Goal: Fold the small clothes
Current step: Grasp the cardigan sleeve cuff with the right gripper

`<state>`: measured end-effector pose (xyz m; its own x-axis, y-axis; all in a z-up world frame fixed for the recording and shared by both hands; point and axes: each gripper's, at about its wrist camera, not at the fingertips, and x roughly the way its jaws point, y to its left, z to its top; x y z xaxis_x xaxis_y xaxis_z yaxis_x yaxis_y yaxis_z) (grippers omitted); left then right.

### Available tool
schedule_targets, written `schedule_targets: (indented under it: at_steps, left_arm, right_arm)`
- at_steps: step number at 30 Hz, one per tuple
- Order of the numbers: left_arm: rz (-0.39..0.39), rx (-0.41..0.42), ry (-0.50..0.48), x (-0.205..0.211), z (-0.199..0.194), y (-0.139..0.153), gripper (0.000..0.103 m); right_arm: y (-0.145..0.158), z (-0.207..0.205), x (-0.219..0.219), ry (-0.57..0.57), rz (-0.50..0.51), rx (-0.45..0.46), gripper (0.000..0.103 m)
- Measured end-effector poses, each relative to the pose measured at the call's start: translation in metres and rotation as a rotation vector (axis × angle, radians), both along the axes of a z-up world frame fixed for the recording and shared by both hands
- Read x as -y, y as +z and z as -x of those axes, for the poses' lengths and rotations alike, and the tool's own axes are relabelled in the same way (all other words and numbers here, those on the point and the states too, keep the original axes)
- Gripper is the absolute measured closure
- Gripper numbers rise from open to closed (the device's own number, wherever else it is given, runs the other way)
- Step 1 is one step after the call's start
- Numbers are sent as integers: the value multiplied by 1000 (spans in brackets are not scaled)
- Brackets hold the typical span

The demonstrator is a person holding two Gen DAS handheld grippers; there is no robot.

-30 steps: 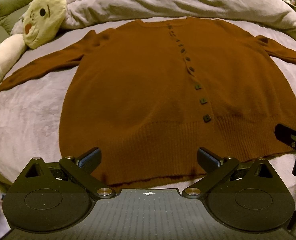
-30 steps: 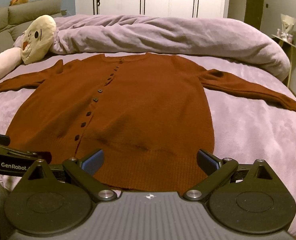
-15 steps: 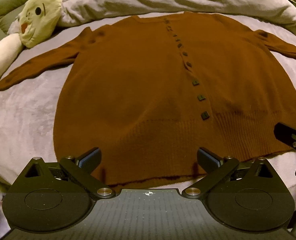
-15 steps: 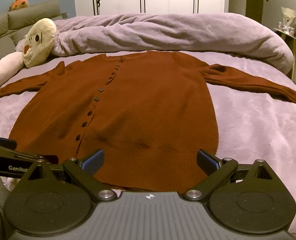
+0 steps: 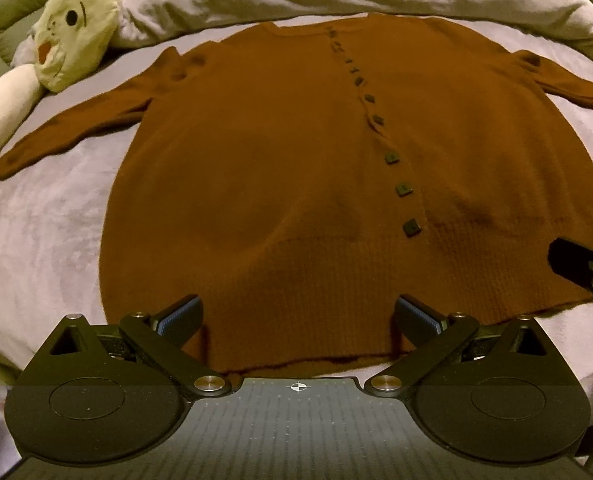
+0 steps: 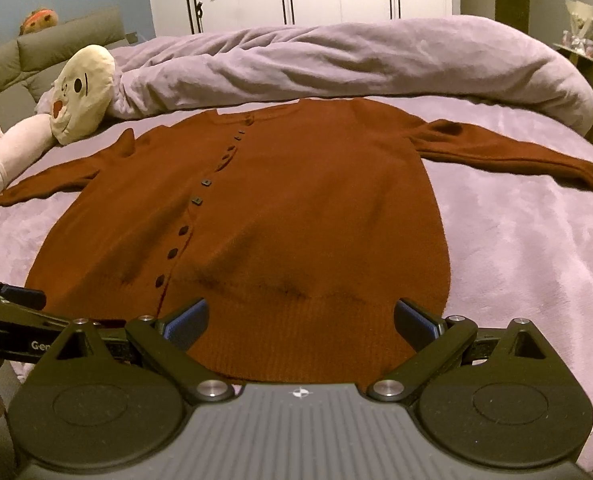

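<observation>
Left wrist: my left gripper gapes wide, empty, over the hem of the rust-brown buttoned knit cardigan lying flat on the lilac bed. Right wrist: my right gripper likewise spread, empty; I'd pinch both hem corners evenly.

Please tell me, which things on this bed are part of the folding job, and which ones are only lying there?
Part of the job:
- brown cardigan, spread flat, buttoned
- left gripper, open at the hem
- right gripper, open at the hem

Only lying there:
- plush toy, beside the left sleeve
- rolled duvet, beyond the collar
</observation>
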<state>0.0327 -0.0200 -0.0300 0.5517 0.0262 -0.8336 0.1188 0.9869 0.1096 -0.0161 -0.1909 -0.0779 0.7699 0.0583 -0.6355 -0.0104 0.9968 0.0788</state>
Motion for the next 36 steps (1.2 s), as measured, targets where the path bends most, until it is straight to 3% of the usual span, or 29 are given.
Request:
schedule_targets:
  at_steps: [4, 8, 12, 15, 16, 20, 23, 25, 29, 32, 36]
  left_arm:
    - [4, 8, -8, 5, -7, 4, 0]
    - [-3, 19, 1, 9, -22, 7, 0]
    - [-26, 28, 40, 7, -47, 8, 0]
    - [-40, 38, 77, 3, -68, 10, 0]
    - [-42, 43, 90, 2, -74, 10, 0]
    - [-43, 48, 132, -3, -99, 8, 0]
    - [-53, 53, 144, -3, -111, 4, 0]
    - [-60, 65, 143, -2, -116, 4, 0]
    - [-71, 75, 134, -1, -120, 0, 0]
    - [-45, 42, 129, -4, -122, -7, 0]
    - [111, -21, 191, -25, -126, -13, 0]
  right_arm:
    - [0, -5, 17, 29, -112, 12, 17]
    - [5, -19, 66, -50, -242, 53, 23]
    - [13, -38, 147, -268, -311, 131, 32]
    - [13, -53, 218, -444, -379, 167, 54]
    - [11, -56, 240, -495, -417, 182, 56]
    - [-8, -68, 330, -712, -624, 227, 56]
    - [-22, -69, 373, -863, -725, 263, 56]
    - [-30, -70, 392, -906, -780, 280, 56]
    - [-40, -76, 413, -960, -818, 322, 56]
    - [-39, -89, 412, -969, -780, 299, 59]
    - [-23, -104, 420, -970, -687, 243, 79]
